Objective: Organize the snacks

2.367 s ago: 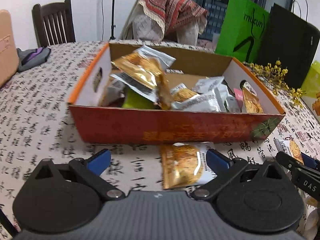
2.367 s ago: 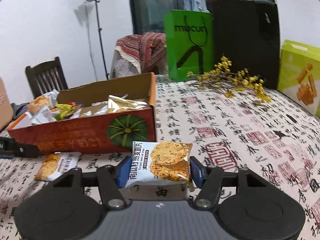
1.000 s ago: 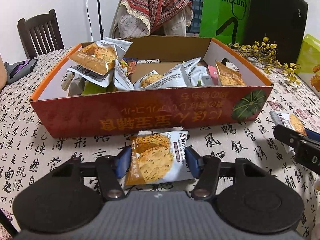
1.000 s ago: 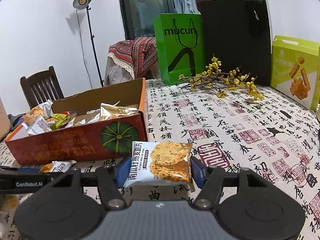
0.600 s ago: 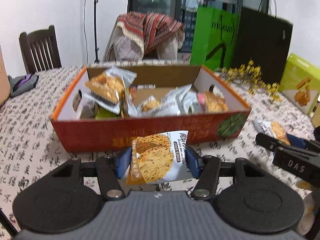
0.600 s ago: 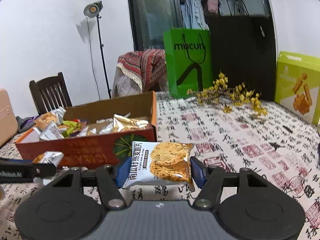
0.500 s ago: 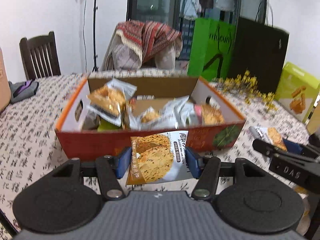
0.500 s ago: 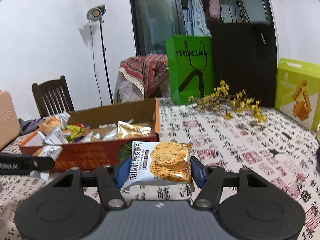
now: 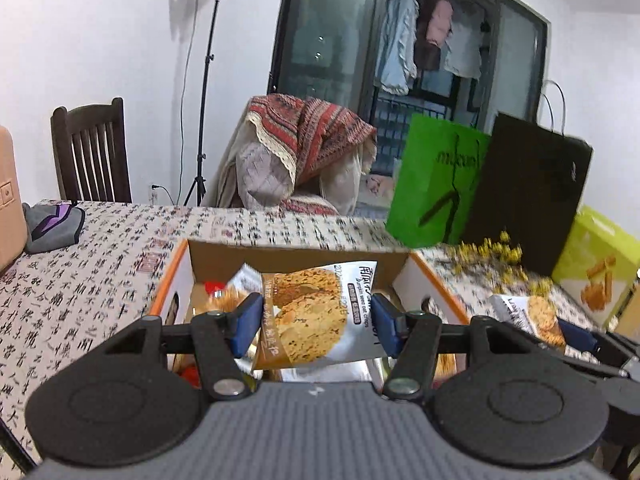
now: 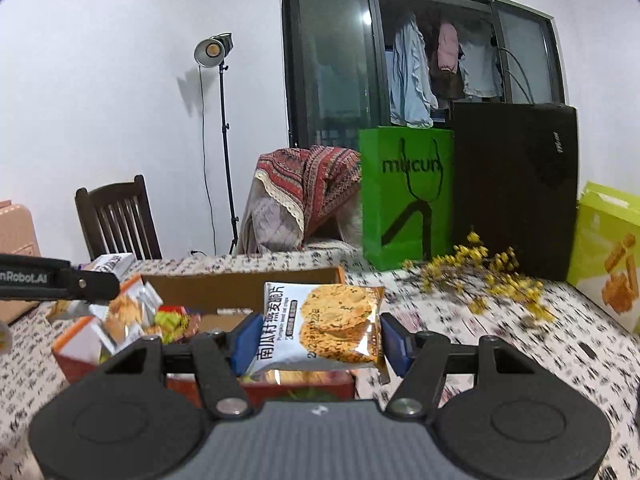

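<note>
A white-and-gold oat crisp packet (image 9: 316, 316) is clamped in the left gripper (image 9: 316, 322) above the orange snack box (image 9: 424, 276). A matching packet (image 10: 320, 326) is clamped in the right gripper (image 10: 318, 340) over the box's edge.

A table (image 9: 100, 280) covered with a white cloth printed in black calligraphy and red seal marks carries everything here. Near the middle sits an open cardboard box (image 9: 178, 276) with orange rims and a red outer wall, heaped with snack packets (image 10: 128, 312). At the far left edge a folded grey and purple cloth (image 9: 52, 222) lies beside a tan case (image 9: 10, 200). At the far right stand a green paper bag (image 10: 406, 196) and a black paper bag (image 10: 516, 188), side by side, with a spray of small yellow flowers (image 10: 480, 276) lying in front of them. A lime-green carton (image 10: 608, 252) stands at the right edge.
</note>
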`<state>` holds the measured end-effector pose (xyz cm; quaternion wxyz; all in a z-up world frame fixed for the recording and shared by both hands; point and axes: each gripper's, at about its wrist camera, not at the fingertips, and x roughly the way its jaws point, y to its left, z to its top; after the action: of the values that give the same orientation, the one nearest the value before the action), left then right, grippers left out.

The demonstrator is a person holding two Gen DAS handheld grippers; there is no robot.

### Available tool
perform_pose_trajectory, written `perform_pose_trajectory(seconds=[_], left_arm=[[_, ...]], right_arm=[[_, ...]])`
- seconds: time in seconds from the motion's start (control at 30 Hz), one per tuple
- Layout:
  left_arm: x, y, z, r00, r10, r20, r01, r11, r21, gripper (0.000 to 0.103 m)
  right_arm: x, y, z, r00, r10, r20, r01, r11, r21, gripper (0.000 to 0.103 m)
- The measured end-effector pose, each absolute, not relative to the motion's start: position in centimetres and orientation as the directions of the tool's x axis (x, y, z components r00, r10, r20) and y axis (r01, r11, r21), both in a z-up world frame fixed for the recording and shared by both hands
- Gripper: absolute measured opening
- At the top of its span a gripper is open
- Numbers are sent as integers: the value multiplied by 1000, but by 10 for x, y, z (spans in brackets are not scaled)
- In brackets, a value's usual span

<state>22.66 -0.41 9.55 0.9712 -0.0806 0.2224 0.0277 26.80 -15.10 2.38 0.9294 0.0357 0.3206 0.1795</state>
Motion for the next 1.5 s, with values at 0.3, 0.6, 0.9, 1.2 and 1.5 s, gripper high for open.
perform_pose_trajectory(seconds=[0.3, 0.6, 0.9, 1.2, 1.5], left_arm=[[267, 17, 92, 911, 59, -407, -150, 969, -194, 60], [280, 25, 61, 920, 115, -376, -174, 977, -126, 60], [274, 22, 58, 933, 130, -334, -177, 978, -111, 82], [268, 26, 59, 942, 150, -301, -200, 969, -143, 103], [259, 30, 75, 941, 136, -308, -200, 962, -184, 103]], right_arm=[[309, -112, 11, 723, 360, -590, -303, 932, 197, 62], [315, -106, -29, 720, 370, -588, -323, 928, 188, 62], [312, -104, -36, 718, 351, -601, -330, 932, 150, 74], [313, -111, -35, 717, 366, -594, -315, 929, 192, 103], [309, -118, -10, 734, 379, -564, -324, 925, 201, 103]])
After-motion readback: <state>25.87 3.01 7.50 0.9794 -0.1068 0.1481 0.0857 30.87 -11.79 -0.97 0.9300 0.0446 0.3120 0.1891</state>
